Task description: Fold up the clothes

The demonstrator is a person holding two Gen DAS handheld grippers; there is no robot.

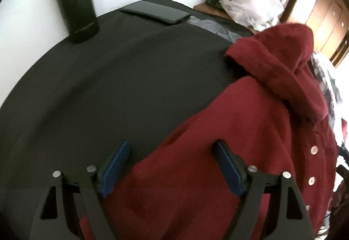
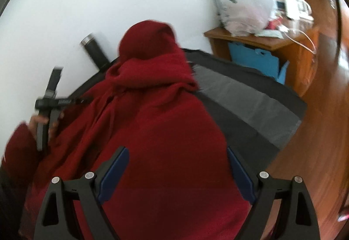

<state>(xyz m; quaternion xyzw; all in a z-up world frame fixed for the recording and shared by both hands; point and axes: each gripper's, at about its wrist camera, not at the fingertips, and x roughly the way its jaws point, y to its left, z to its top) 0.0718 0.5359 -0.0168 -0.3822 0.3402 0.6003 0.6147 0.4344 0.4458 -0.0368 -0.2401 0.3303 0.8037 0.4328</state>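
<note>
Left wrist view. We list the left gripper, jaws spread wide and released, nothing pinched between its blue pads — it hangs over the near edge of a dark red buttoned cardigan. The garment lies on the right part of a black table cover, its upper part bunched toward the far right; we judge it laid there for spreading before the first fold. At the back stand a black tumbler and a flat black phone, parked clear of the work. A white plastic bag sits beyond.

Right wrist view. The right gripper — likewise released, empty — points down at the cardigan's body. A person's hand grips the other tool's handle at left. A wooden side table stands behind.
</note>
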